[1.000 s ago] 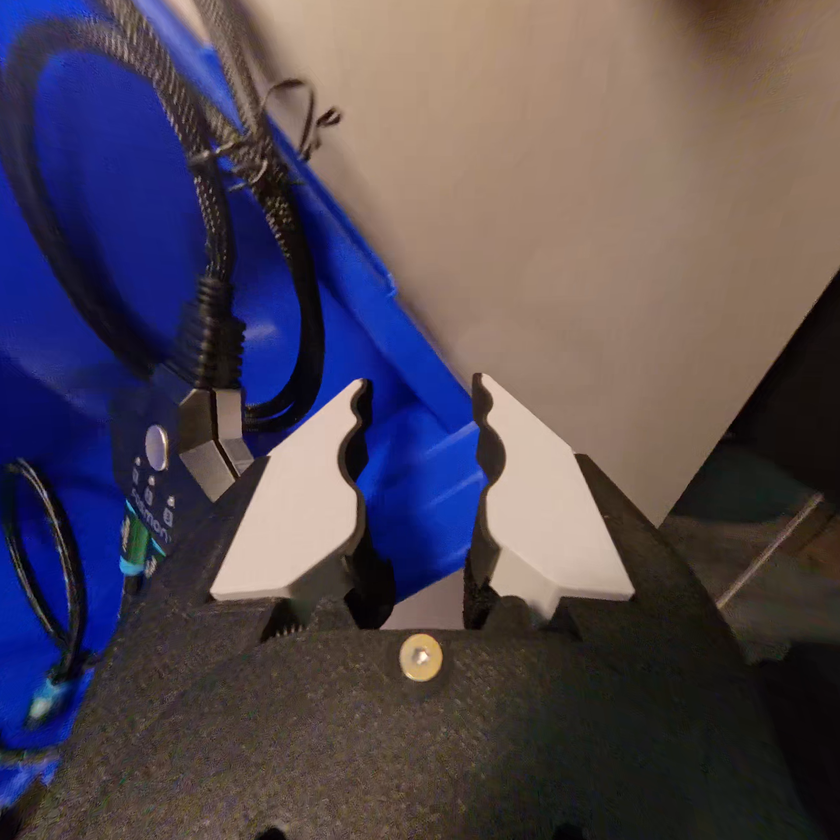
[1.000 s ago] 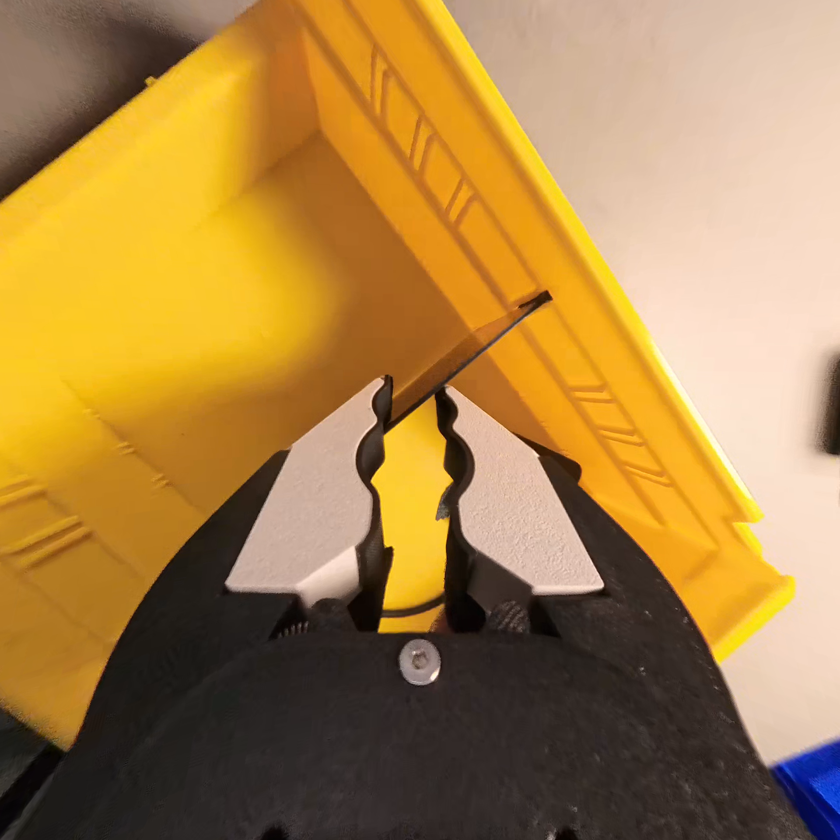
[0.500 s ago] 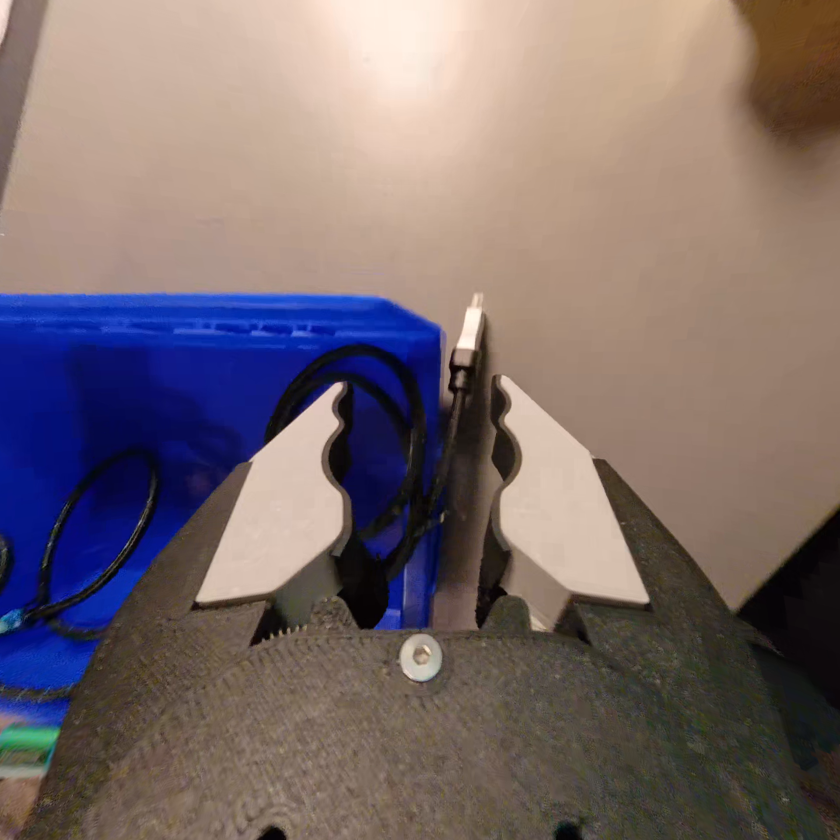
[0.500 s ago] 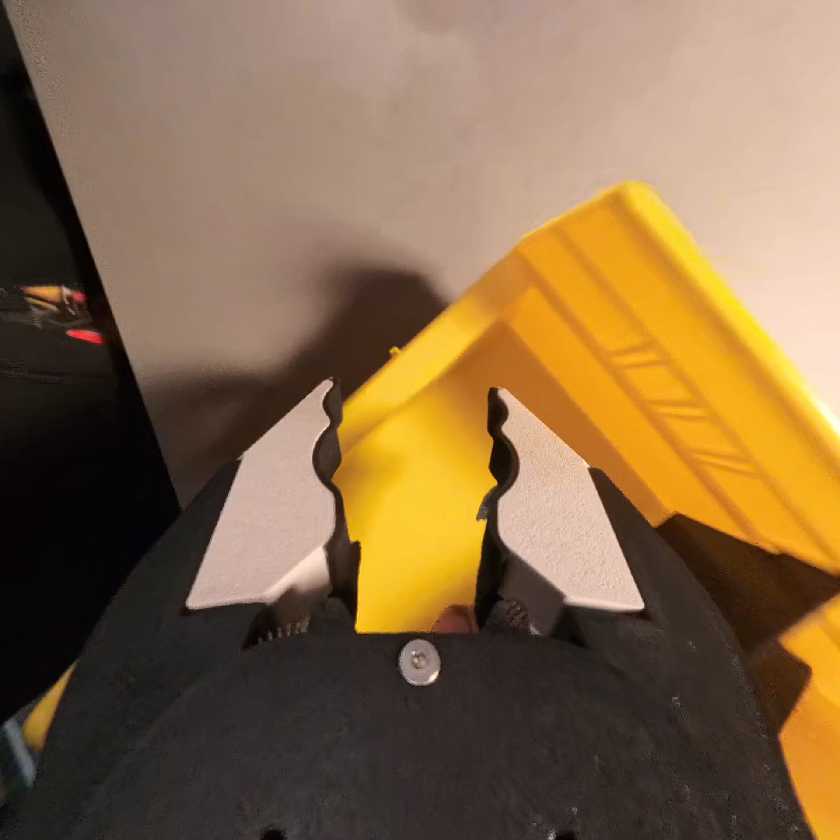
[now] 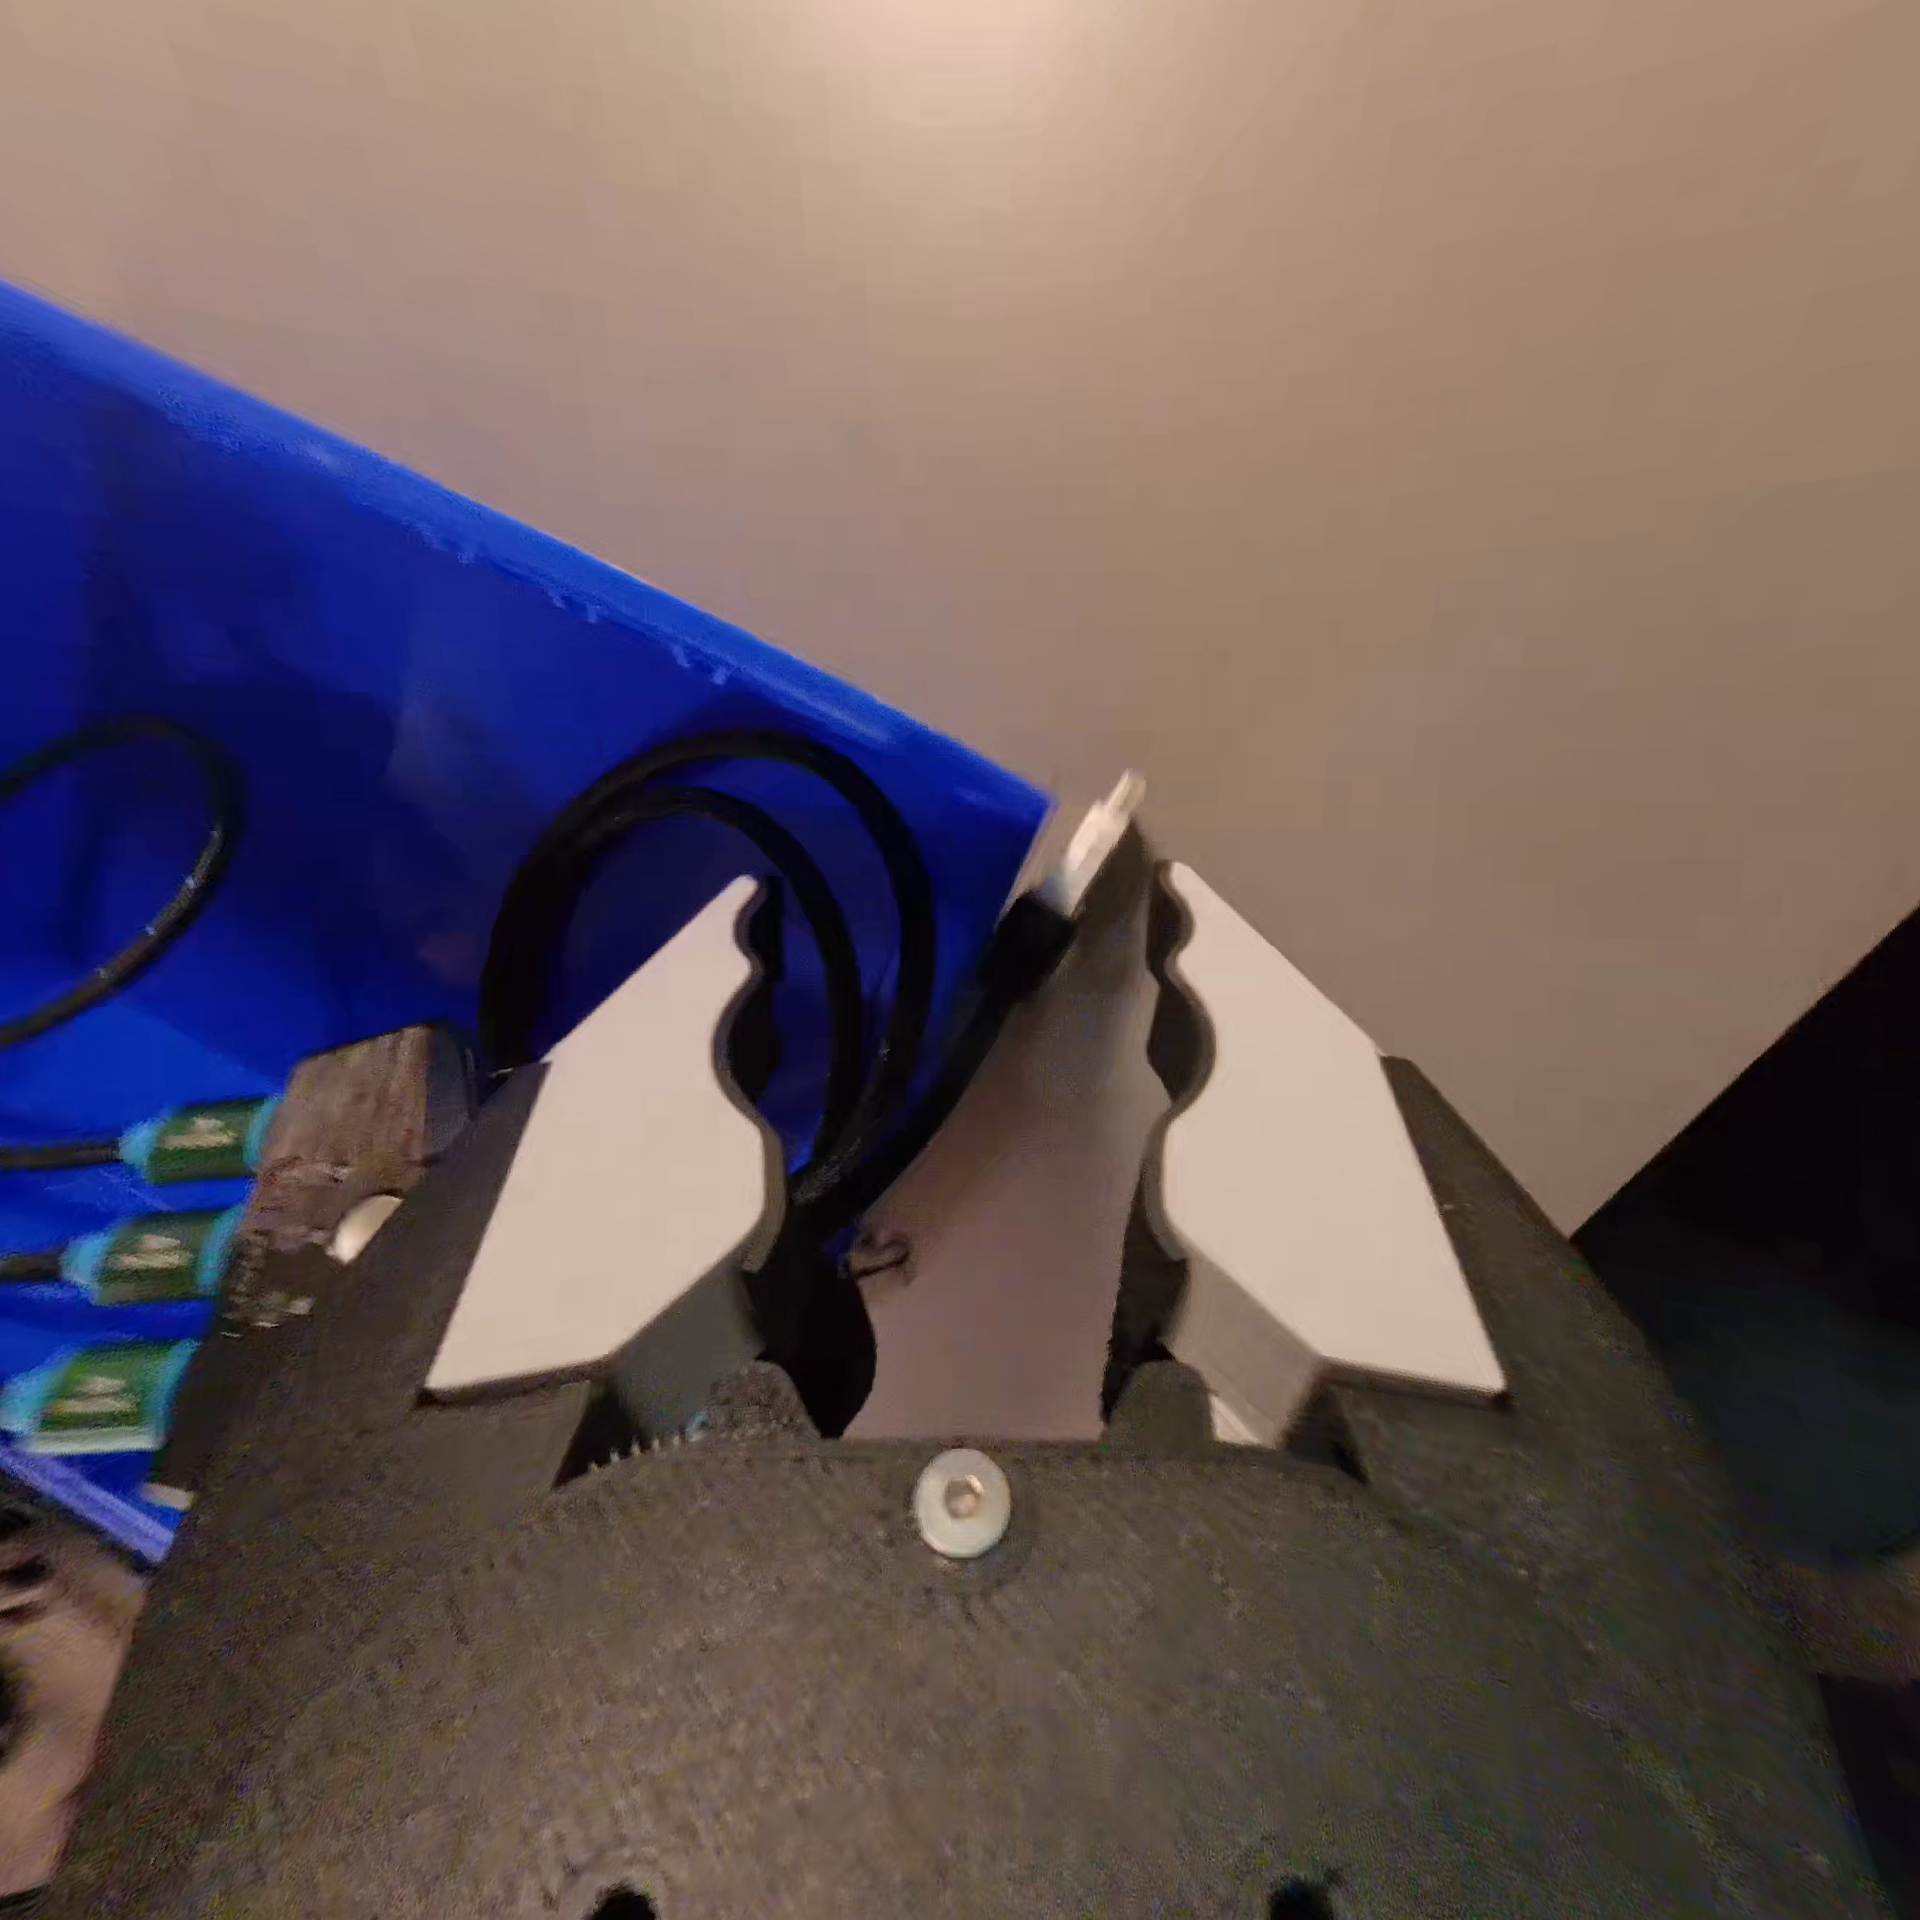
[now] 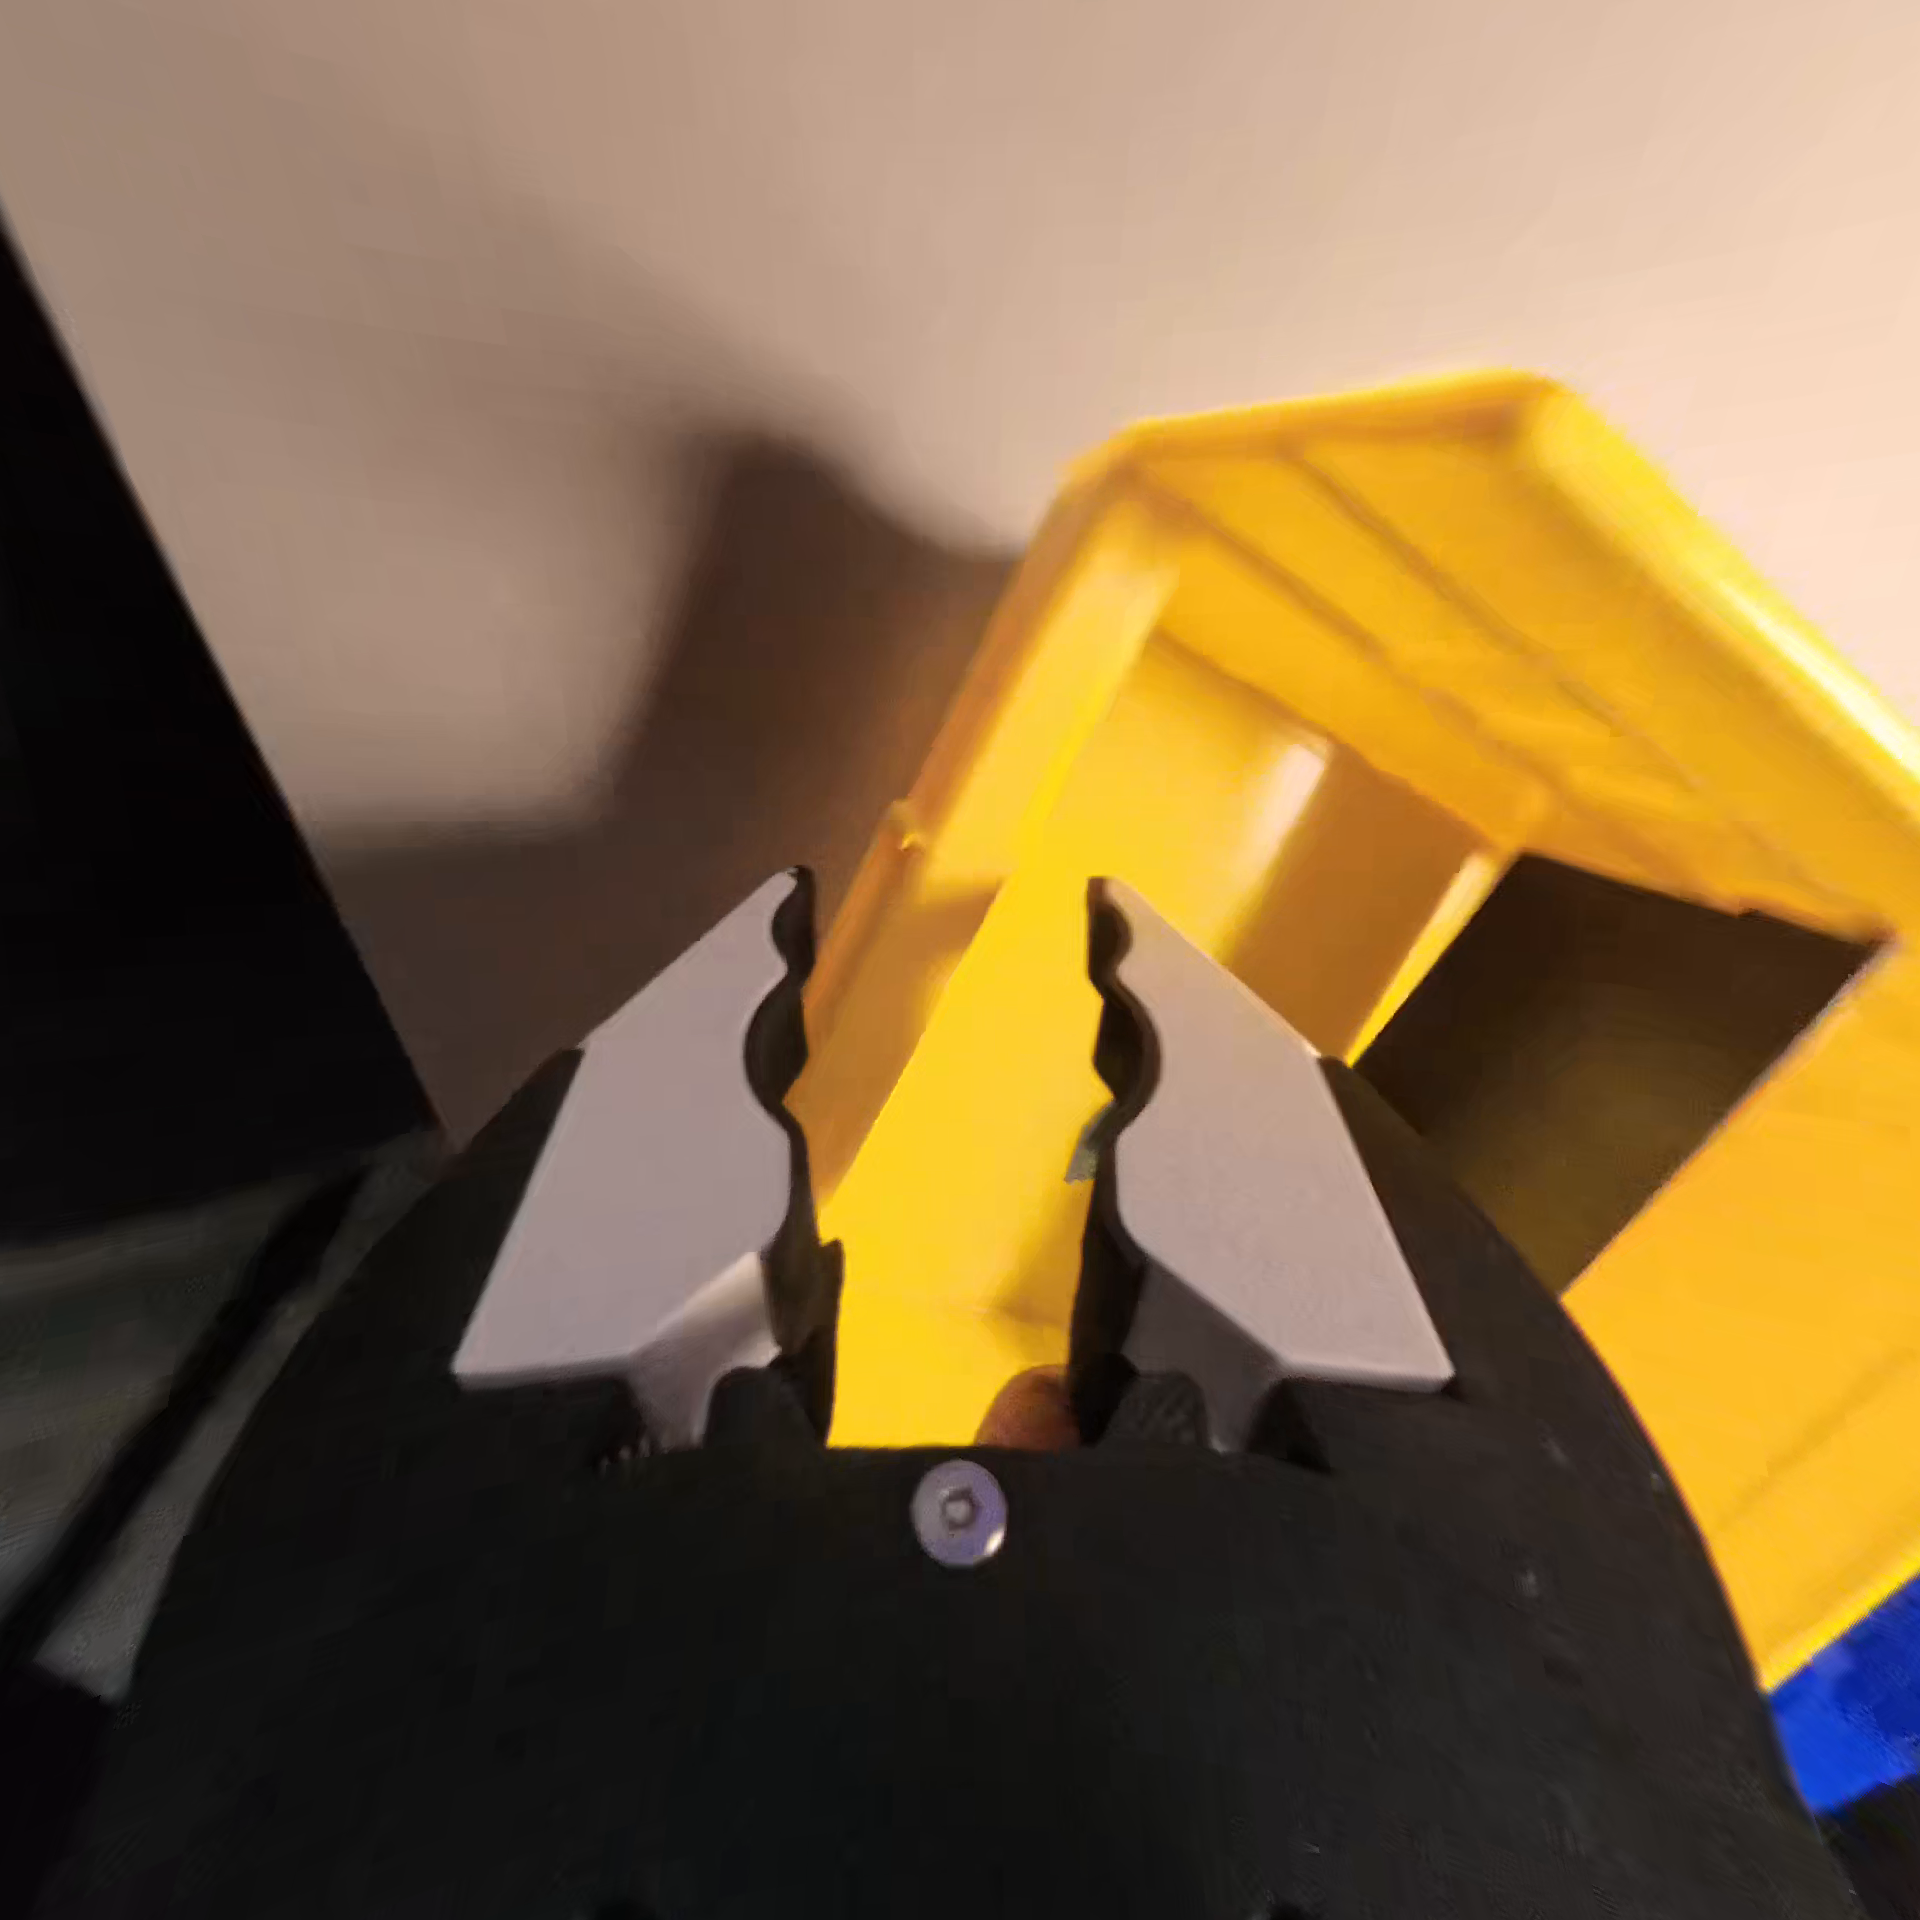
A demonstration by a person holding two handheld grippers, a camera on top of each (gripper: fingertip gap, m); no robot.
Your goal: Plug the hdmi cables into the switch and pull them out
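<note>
Both views have swung since a second ago. My left gripper [image 5: 951, 904] and right gripper [image 6: 948, 899] gape, empty; cables [image 5: 717, 914] stay in the blue bin [image 5: 312, 665]. Nothing picked up yet.

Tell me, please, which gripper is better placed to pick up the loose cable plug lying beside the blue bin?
Left. The left gripper is open, and the silver cable plug beside the blue bin lies just ahead of its fingertips. The right gripper, also open, faces only the yellow bin.

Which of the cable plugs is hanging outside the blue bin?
The silver-tipped plug at the blue bin corner; the green plugs lie inside.
</note>
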